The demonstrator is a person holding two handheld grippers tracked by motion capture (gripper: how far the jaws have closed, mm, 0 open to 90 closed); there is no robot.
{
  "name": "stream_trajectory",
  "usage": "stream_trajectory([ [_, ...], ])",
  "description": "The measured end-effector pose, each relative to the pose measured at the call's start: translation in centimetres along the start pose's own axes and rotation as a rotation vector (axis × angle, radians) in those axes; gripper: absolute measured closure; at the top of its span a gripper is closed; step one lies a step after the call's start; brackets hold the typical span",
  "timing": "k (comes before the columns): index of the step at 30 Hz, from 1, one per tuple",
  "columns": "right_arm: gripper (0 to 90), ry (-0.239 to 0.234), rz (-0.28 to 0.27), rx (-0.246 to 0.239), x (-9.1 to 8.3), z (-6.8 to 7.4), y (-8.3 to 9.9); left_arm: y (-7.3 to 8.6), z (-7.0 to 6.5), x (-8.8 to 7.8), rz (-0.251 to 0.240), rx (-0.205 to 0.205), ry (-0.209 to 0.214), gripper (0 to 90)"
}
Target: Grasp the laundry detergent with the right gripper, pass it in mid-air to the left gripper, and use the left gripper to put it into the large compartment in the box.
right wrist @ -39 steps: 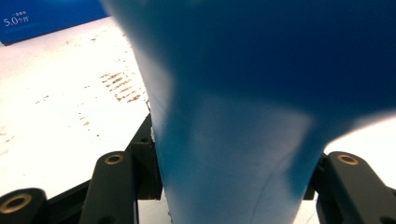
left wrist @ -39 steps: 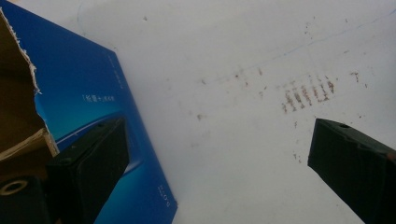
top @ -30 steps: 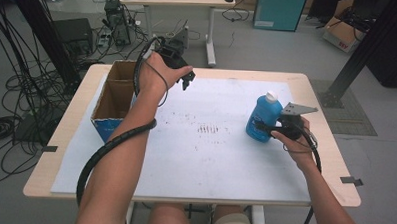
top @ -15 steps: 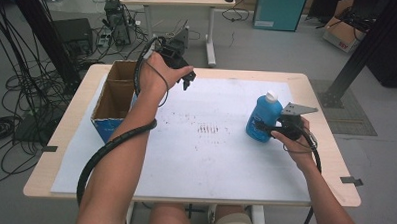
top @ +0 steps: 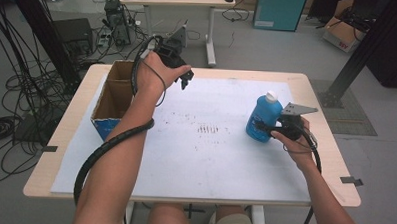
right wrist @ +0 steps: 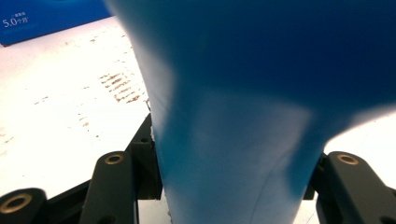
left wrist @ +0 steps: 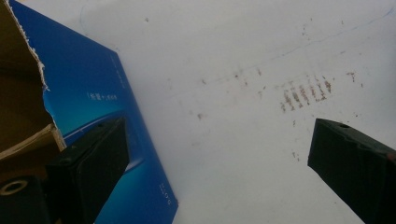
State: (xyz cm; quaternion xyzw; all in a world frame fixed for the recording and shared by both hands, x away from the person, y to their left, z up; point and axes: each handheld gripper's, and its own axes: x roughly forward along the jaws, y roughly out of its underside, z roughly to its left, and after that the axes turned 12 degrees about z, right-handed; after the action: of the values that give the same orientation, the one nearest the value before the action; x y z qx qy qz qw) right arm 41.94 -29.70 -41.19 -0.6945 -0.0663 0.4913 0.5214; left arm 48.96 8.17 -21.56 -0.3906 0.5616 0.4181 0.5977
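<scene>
Item: blue bottle, white-capped, was seen upright on the white sheet that covered the table, toward the right edge and about midway between the far and near edges. It was clamped at its lower body by the right gripper, whose jaws were closed against its two sides; in the right gripper view the bottle's blue wall was seen pinched between them. The gripper's grey three-cornered plate was seen just right of the bottle, and the right hand was placed behind it, nearer the right edge.

Item: left gripper was held in the left hand above the sheet near the far edge, left of centre, well apart from the bottle. Its jaws were spread wide with nothing between them; bare sheet was seen in the gap.

Item: open cardboard box, brown inside and blue on its outer face, was placed by the left edge of the table, toward the far left corner, just beside the left forearm.

Item: a patch of brown marks was noted on the sheet near the middle of the table, between box and bottle
</scene>
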Motion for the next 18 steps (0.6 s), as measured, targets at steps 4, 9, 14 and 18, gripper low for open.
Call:
stream_trajectory([
  [4,44.1,0.001,-0.002,-0.001,0.01,-0.03,0.01,0.06,0.01,-0.13,-0.004,0.001,0.003,5.9],
  [9,44.0,0.001,-0.001,0.010,0.01,0.04,0.01,0.18,-0.18,0.08,0.000,0.014,0.012,6.0],
  [14,44.1,0.001,-0.004,0.013,0.02,0.05,0.03,0.19,-0.05,0.27,0.002,0.019,0.020,5.9],
  [18,44.1,-0.001,-0.005,0.013,0.03,0.01,0.03,0.24,0.07,0.60,0.001,0.024,0.035,6.0],
])
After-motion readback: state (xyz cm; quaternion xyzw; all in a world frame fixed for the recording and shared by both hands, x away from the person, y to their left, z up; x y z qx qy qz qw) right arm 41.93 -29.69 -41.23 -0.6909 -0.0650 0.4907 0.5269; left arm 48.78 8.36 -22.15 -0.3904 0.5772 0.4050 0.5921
